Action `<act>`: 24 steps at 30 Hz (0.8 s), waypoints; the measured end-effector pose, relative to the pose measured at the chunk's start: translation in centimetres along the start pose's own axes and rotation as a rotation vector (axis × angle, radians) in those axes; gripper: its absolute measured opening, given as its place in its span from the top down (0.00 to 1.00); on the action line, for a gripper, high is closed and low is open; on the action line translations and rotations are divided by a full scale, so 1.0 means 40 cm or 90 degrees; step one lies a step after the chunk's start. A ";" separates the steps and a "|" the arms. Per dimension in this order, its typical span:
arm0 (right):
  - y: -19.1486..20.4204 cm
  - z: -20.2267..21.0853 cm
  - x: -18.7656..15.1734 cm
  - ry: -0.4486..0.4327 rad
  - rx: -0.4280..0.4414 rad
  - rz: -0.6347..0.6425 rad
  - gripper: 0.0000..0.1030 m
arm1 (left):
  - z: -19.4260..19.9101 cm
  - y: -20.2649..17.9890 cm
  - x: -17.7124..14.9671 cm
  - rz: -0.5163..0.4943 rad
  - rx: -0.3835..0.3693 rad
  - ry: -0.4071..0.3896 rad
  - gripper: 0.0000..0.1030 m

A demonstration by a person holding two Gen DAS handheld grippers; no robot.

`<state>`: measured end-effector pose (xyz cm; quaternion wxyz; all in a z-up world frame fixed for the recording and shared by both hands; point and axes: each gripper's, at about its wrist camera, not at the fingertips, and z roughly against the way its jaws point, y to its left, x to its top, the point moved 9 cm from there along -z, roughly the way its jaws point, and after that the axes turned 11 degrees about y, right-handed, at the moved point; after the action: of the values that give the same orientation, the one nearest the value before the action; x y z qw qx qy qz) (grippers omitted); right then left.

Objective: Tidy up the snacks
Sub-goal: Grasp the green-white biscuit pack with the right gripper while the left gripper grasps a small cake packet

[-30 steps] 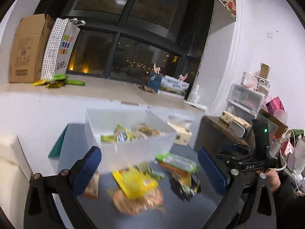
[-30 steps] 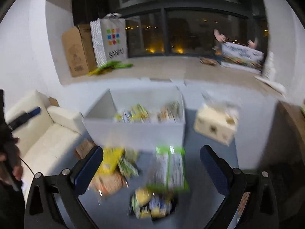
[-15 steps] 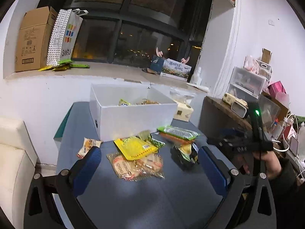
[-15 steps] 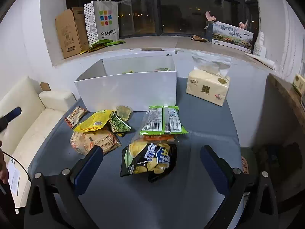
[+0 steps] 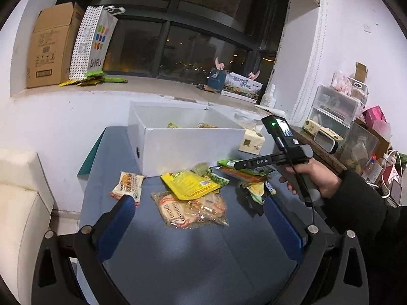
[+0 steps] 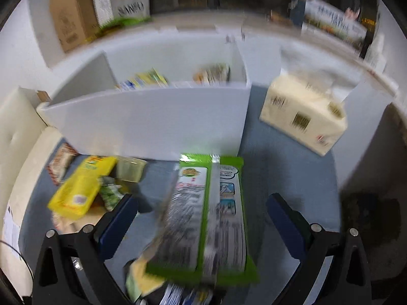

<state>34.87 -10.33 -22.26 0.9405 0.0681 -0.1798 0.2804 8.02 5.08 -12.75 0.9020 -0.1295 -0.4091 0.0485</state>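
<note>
Loose snack packets lie on the blue table (image 5: 178, 259) in front of a white box (image 5: 193, 150) that holds a few snacks. My left gripper (image 5: 201, 218) is open above a clear cookie bag (image 5: 190, 211) and a yellow packet (image 5: 188, 184). An orange-and-white packet (image 5: 127, 184) lies by its left finger. In the right wrist view my right gripper (image 6: 201, 218) is open, low over a green-edged packet (image 6: 206, 218) that lies between its fingers; the view is blurred. The right gripper's body, held by a hand (image 5: 310, 175), shows in the left wrist view over that green packet (image 5: 244, 165).
A cream tissue pack (image 6: 302, 117) stands right of the box. A white sofa (image 5: 15, 203) sits left of the table. A cardboard box (image 5: 48, 48) and a paper bag (image 5: 94, 38) stand on the windowsill. Storage drawers (image 5: 333, 111) and clutter fill the right side.
Both grippers have dropped and moved in toward the snacks. The right gripper came down over the green-edged packet. The left gripper now hovers nearer the cookie bag.
</note>
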 end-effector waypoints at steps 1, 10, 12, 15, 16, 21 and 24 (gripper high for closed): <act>-0.006 -0.023 0.004 0.017 -0.004 -0.004 0.00 | -0.005 0.008 -0.003 0.006 0.002 0.003 0.00; -0.015 -0.038 0.001 0.016 -0.001 0.002 0.39 | -0.024 0.042 -0.018 0.033 0.006 0.013 0.00; -0.013 -0.019 0.001 0.003 0.006 0.005 0.40 | -0.025 0.046 -0.014 0.031 0.005 0.012 0.00; -0.007 0.048 -0.002 -0.039 0.023 0.000 0.41 | -0.034 0.061 -0.003 0.026 0.014 0.012 0.00; -0.002 0.088 -0.008 -0.062 0.033 0.000 0.41 | -0.041 0.067 0.000 0.026 0.018 0.016 0.00; 0.030 0.261 -0.066 -0.162 0.060 0.008 0.40 | -0.130 0.141 0.031 0.021 0.043 0.062 0.00; 0.034 0.350 -0.103 -0.208 0.067 0.009 0.40 | -0.209 0.197 0.058 0.021 0.049 0.098 0.00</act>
<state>26.72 -14.45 -10.82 0.8918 0.1610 -0.3160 0.2810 15.99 11.48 -18.49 0.9342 -0.1046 -0.3340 0.0693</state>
